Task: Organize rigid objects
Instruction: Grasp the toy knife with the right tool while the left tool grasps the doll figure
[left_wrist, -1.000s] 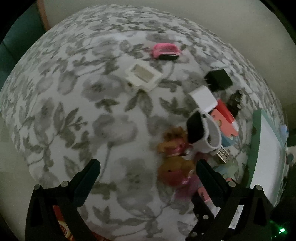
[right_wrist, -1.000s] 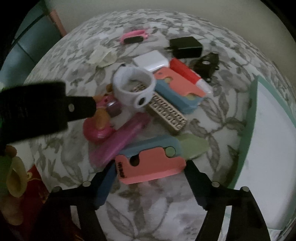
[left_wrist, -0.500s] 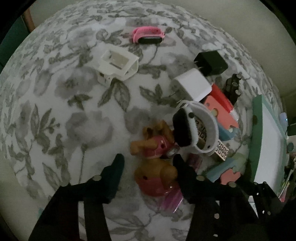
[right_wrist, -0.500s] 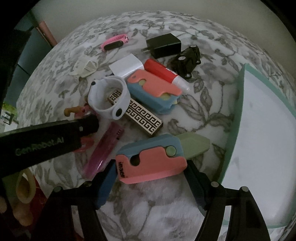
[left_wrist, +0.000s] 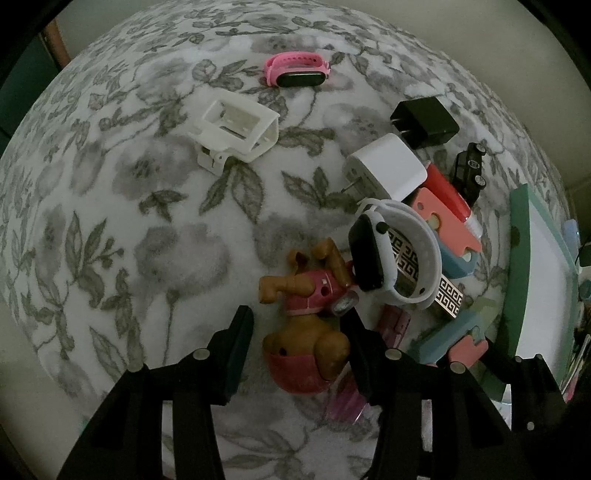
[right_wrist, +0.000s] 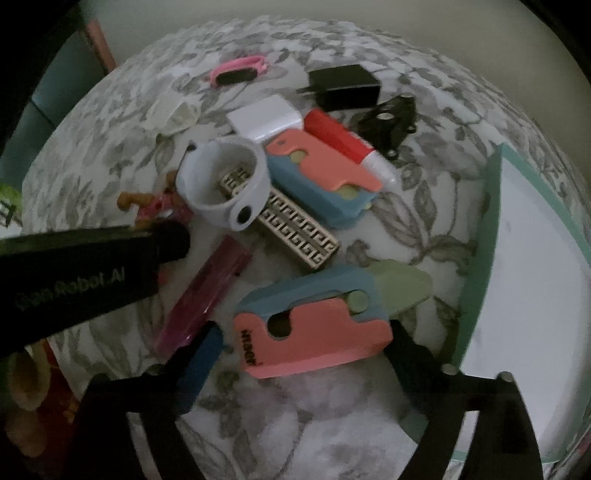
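Clutter lies on the flowered cloth (left_wrist: 147, 221), most of it in one heap beside the green-edged tray (right_wrist: 476, 236). My left tongs (left_wrist: 295, 317) point steeply down over the toy dog (left_wrist: 306, 291), a brown one in pink clothes that lies on the cloth next to the white watch (left_wrist: 395, 254). These tongs are closing with the dog between them. One finger is against it, but on the other side I see a gap, so it is not yet clenched. My right tongs (right_wrist: 306, 330) are opening around the pink and blue cutter (right_wrist: 314, 332). The cutter lies on the cloth near the tray's edge, released, with a gap at its left end.
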